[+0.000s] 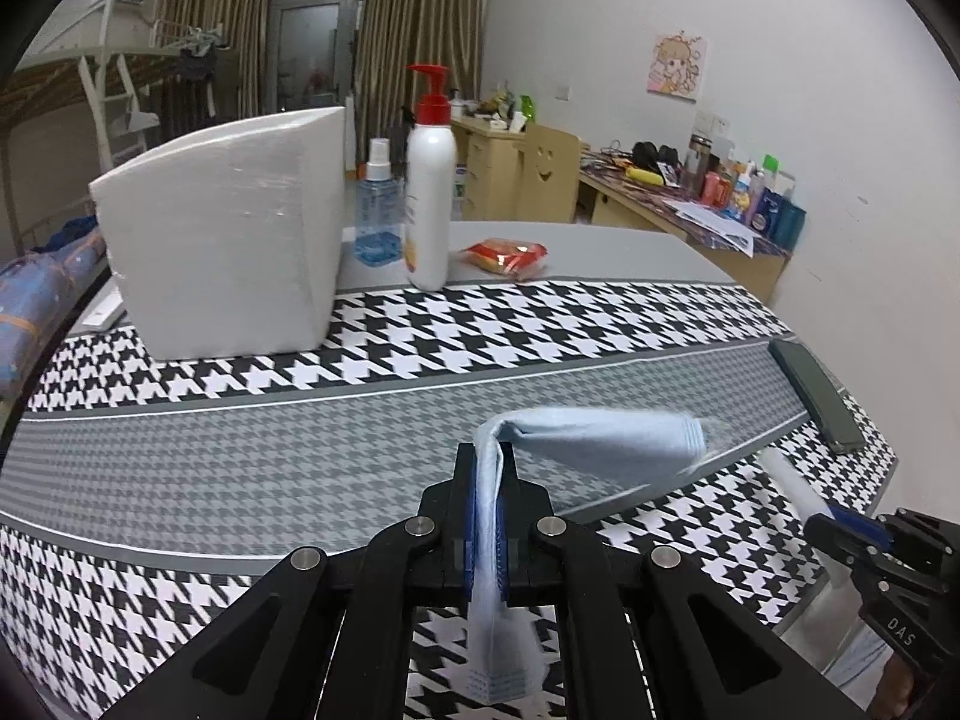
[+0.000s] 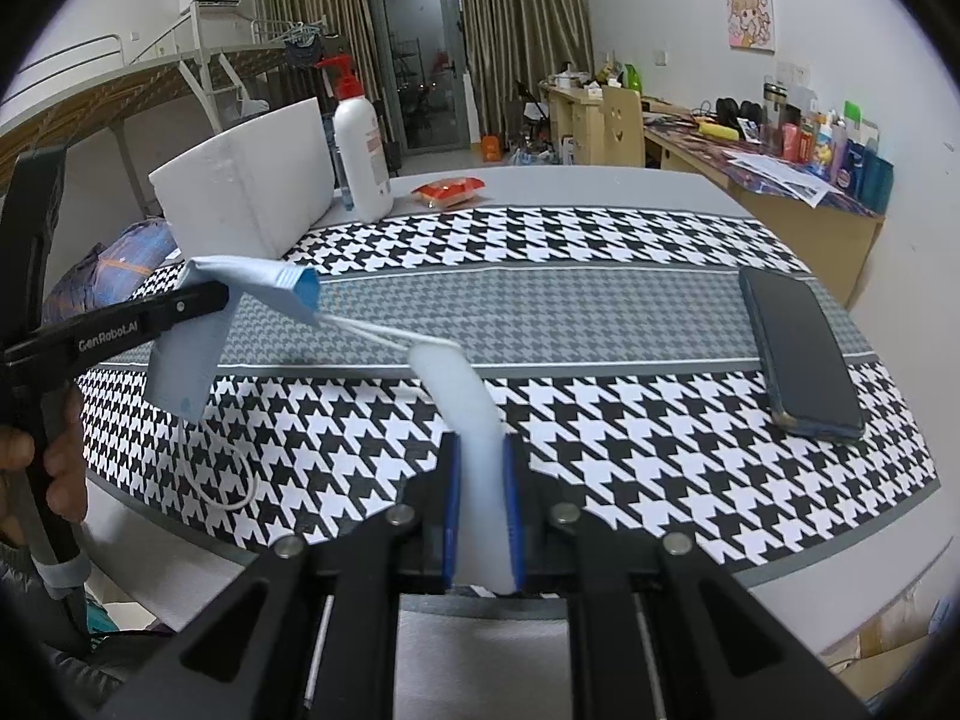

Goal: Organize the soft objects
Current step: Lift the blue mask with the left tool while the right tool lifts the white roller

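Note:
A light blue face mask (image 1: 600, 438) is held folded above the houndstooth table cloth (image 1: 420, 324). My left gripper (image 1: 487, 468) is shut on the mask's middle; one half droops toward me, the other sticks out to the right. In the right wrist view the mask (image 2: 252, 282) hangs from the left gripper (image 2: 198, 300) at the left. My right gripper (image 2: 480, 450) is shut on a white translucent wrapper (image 2: 462, 396) that the mask's ear loops (image 2: 372, 330) run into. The right gripper also shows in the left wrist view (image 1: 840, 531) at the lower right.
A white foam box (image 1: 228, 234) stands at the back left. A white pump bottle (image 1: 429, 192), a blue spray bottle (image 1: 378, 210) and a red snack packet (image 1: 507, 257) stand behind. A dark phone (image 2: 798, 354) lies at the right. Cluttered desks (image 2: 780, 162) line the far wall.

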`<action>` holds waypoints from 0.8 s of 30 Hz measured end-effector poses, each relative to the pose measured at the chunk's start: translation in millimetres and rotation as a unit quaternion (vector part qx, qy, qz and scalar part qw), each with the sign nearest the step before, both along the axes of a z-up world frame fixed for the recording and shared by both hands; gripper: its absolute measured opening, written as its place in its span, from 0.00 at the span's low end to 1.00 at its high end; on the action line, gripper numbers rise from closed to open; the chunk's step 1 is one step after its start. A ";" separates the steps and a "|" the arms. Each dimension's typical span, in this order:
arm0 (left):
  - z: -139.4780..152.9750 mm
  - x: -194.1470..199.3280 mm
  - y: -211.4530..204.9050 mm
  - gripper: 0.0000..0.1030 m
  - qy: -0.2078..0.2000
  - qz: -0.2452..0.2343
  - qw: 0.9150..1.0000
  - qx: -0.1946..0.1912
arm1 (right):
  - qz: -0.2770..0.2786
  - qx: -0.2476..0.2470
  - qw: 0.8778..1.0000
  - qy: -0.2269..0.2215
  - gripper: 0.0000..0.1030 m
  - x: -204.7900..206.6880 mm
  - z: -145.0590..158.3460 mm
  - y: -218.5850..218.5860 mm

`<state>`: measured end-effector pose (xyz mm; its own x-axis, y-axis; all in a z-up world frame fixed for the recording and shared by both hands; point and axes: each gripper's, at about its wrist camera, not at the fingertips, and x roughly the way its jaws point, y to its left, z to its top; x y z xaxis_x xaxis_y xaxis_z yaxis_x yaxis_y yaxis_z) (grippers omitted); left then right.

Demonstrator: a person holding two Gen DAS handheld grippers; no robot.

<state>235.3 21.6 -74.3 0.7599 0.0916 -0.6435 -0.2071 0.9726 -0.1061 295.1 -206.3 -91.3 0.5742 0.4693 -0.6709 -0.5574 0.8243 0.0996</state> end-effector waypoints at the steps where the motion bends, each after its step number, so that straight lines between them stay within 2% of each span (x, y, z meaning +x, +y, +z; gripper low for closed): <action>1: 0.5 -0.6 3.4 0.05 -0.001 0.006 1.000 -0.001 | -0.003 -0.002 1.000 -0.002 0.16 -0.5 0.5 0.5; 11: 4.8 -10.8 14.0 0.05 -0.009 0.012 1.000 -0.006 | -0.005 0.004 1.000 -0.006 0.16 -1.5 5.2 2.7; 24: 22.6 -27.5 20.1 0.05 -0.032 0.004 0.999 0.005 | 0.007 0.016 1.000 -0.024 0.16 -8.7 18.3 17.2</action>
<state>207.8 41.7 -51.7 0.7985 0.1035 -0.5931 -0.2072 0.9722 -0.1092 286.4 -189.1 -73.0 0.5993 0.4978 -0.6269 -0.5732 0.8135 0.0981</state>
